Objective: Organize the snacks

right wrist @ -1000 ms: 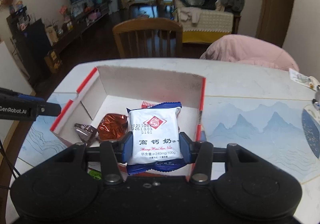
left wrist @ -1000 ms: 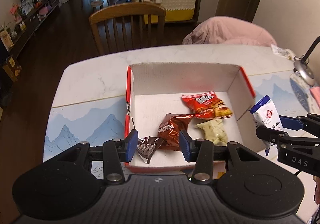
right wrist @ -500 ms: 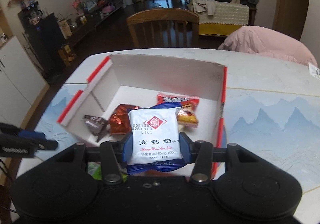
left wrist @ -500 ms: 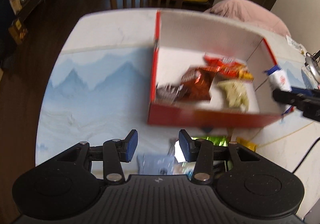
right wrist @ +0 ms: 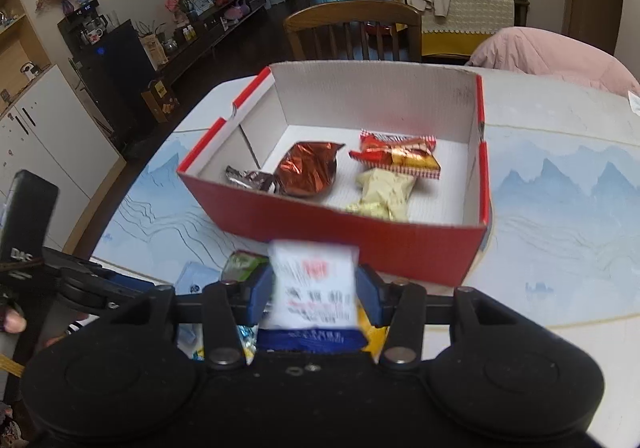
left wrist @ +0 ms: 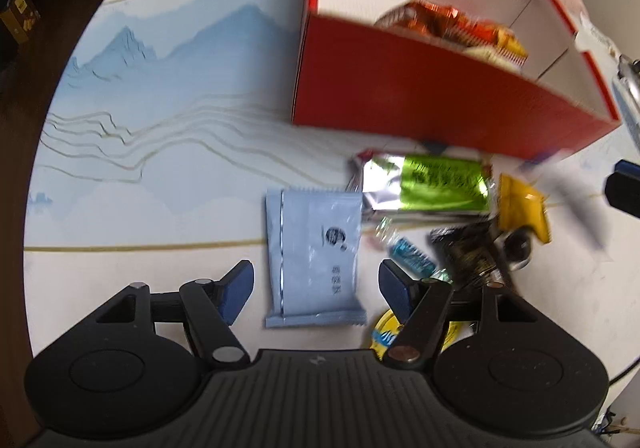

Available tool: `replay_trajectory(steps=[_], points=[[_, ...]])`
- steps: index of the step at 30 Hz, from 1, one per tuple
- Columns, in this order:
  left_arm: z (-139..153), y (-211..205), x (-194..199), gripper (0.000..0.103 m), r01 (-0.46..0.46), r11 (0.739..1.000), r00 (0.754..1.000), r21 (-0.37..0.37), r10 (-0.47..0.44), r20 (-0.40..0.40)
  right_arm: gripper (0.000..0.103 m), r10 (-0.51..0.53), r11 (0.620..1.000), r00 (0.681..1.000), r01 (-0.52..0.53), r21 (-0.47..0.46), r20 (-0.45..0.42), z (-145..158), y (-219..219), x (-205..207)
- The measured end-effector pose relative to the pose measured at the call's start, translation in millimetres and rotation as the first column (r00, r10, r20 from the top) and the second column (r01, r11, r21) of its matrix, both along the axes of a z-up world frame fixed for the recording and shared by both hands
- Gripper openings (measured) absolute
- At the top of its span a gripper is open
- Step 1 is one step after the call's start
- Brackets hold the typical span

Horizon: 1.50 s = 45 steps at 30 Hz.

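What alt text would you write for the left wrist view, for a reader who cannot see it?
The left gripper, jaws opening, hangs over a pale blue flat snack packet lying between its fingers on the mountain-patterned table. More wrapped snacks lie beside it, before a red cardboard box.

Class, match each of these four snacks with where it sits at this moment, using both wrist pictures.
Things:
1. pale blue flat packet
2. white packet with blue bottom edge
3. shiny green foil packet
4. copper-brown foil bag

Places:
A. inside the red cardboard box
B. gripped in the right tongs
C. on the table between the opening left tongs, untouched
D. on the table just outside the box's front wall

Pairs: 1-C, 2-B, 3-D, 4-A
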State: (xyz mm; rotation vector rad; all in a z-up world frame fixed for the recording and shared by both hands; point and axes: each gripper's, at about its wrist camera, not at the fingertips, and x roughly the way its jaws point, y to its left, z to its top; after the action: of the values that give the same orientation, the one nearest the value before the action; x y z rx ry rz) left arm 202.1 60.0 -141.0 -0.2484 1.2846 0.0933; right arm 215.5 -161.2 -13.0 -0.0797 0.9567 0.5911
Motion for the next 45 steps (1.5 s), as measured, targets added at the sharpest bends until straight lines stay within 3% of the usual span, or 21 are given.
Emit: replay_trajectory(steps=[6,11,16,30,39,45], points=[[-17,1,-1,0.069,-0.010,1.000,1.000,0.001,0.010,-0.015,0.048,-0.006,0.999,1.000,0.006,-0.039,-0.002,-10,-1,-5],[-16,-3,-4,0.069,0.005,1.000,1.000,0.017,-0.005,-0.004,0.048,0.067,0.994,0.997,-0.070,-0.089,-0.034,-28,-5,-10],[-16,-1,-5,0.069,-0.014,0.999,1.000,0.028,0.014,-0.001,0.063,0.069,0.987,0.993,-0.081,-0.138,-0.091,-54,-5,-11],[-18,-16,2,0.059,-0.008,0.995,1.000,0.101,0.008,0.003,0.063,0.041,0.959,0.995,-0.064,-0.278,-0.087,-89,27,-25],[-16,-12,-4,0.053,-0.024,0.994,0.999,0.105,0.022,0.025,0.047,0.051,0.955,0.997,-0.066,-0.288,-0.061,-88,28,-29],[-8,-8,-10,0.052,-0.046,0.996,0.998,0.081,0.042,0.046,0.046,0.020,0.966,0.999,-0.032,-0.258,-0.051,-79,18,-32]])
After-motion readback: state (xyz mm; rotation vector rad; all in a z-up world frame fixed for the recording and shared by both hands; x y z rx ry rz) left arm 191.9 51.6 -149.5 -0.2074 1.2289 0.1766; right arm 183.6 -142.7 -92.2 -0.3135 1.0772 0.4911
